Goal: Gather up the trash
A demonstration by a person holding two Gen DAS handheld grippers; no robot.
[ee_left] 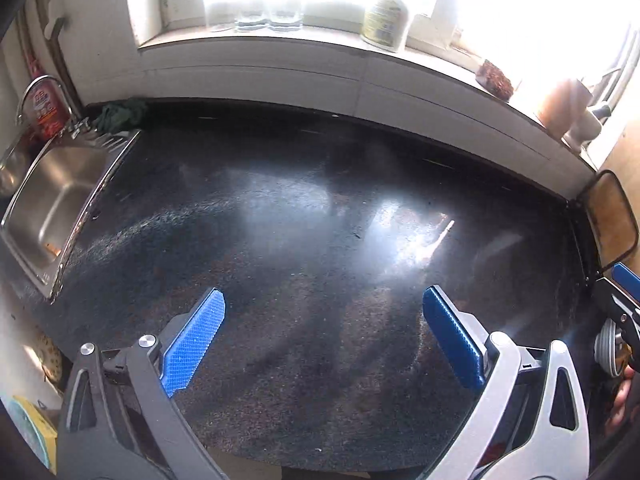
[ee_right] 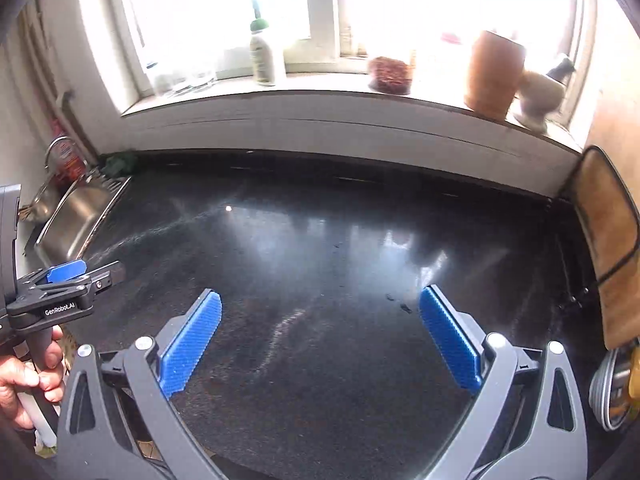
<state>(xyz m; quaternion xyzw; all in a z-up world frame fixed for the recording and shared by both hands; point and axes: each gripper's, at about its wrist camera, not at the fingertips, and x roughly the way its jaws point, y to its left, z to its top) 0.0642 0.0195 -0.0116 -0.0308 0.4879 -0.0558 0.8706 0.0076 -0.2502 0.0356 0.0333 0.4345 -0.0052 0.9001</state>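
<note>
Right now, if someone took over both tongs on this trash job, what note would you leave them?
Left tongs: open, nothing between the pads, hanging over the dark counter.
Right tongs: open, empty, over the same counter.
Trash: no large piece shows on the counter. Only a few small dark specks lie just ahead of the right tongs.
Other things: sink at the left, with a small orange bit in its basin. Bottle, glasses and clay pot stand on the windowsill.
Done: counter looks largely cleared.
Left: check the specks and the sink. No bin is in view.
</note>
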